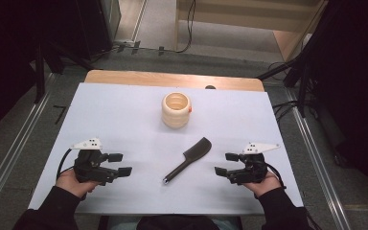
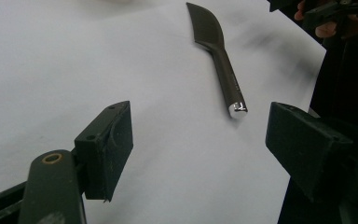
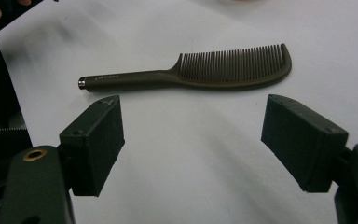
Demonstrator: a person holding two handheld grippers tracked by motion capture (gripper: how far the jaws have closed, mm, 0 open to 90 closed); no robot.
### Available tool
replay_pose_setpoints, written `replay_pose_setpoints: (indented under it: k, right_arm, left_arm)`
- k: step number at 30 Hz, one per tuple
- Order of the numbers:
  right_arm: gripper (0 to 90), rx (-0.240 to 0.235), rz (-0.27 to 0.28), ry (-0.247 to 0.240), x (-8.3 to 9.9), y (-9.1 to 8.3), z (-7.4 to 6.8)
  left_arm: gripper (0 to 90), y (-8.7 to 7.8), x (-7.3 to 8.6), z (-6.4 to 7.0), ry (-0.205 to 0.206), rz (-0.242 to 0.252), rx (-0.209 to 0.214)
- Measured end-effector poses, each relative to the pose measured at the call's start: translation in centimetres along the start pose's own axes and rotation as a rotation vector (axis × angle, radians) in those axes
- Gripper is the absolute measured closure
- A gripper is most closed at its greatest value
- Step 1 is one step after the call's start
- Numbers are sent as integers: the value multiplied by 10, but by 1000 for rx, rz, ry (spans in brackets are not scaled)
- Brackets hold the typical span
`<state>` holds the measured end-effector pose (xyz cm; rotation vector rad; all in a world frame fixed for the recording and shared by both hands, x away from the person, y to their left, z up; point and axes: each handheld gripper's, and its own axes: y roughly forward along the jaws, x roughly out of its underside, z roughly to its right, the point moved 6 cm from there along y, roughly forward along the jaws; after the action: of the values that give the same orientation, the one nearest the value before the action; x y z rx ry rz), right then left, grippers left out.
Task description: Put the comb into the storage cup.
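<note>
A dark handled comb [image 1: 189, 158] lies flat on the white table [image 1: 124, 110], its toothed head toward the far right and its silver-capped handle end toward me. In the right gripper view the comb [image 3: 200, 72] lies crosswise just beyond the jaws, teeth up. In the left gripper view the comb [image 2: 216, 58] points away, cap end nearest. A cream ribbed cup [image 1: 176, 109] stands upright behind it. My left gripper [image 1: 120, 164] rests open left of the comb. My right gripper [image 1: 227, 163] rests open right of it. Both hold nothing.
The white sheet covers a wooden table whose bare far edge [image 1: 172, 79] shows behind the cup. Metal rails [image 1: 14, 143] run along both sides, with cables and dark stands on the floor beyond.
</note>
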<state>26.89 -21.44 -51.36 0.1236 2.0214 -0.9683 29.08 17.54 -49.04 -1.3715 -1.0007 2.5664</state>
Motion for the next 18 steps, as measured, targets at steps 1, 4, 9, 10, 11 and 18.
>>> replay_pose_setpoints:
  k: [1,4,9,10,11,18]
  right_arm:
    - [193,0,-5,6,0,1,0]
    - [193,-4,-19,9,2,2,1]
    - [193,-15,-44,33,3,4,0]
    - [192,-10,-43,33,3,4,0]
    - [192,-10,-43,33,3,4,0]
    - [176,-2,-30,26,2,3,0]
  left_arm:
    - [238,-1,0,0,0,2,-4]
    - [238,-1,0,0,-1,2,-4]
    - [238,-1,0,0,0,1,-6]
    - [238,-1,0,0,-1,1,-5]
    - [238,-1,0,0,-1,1,-5]
    - [238,0,0,0,2,-1,-2]
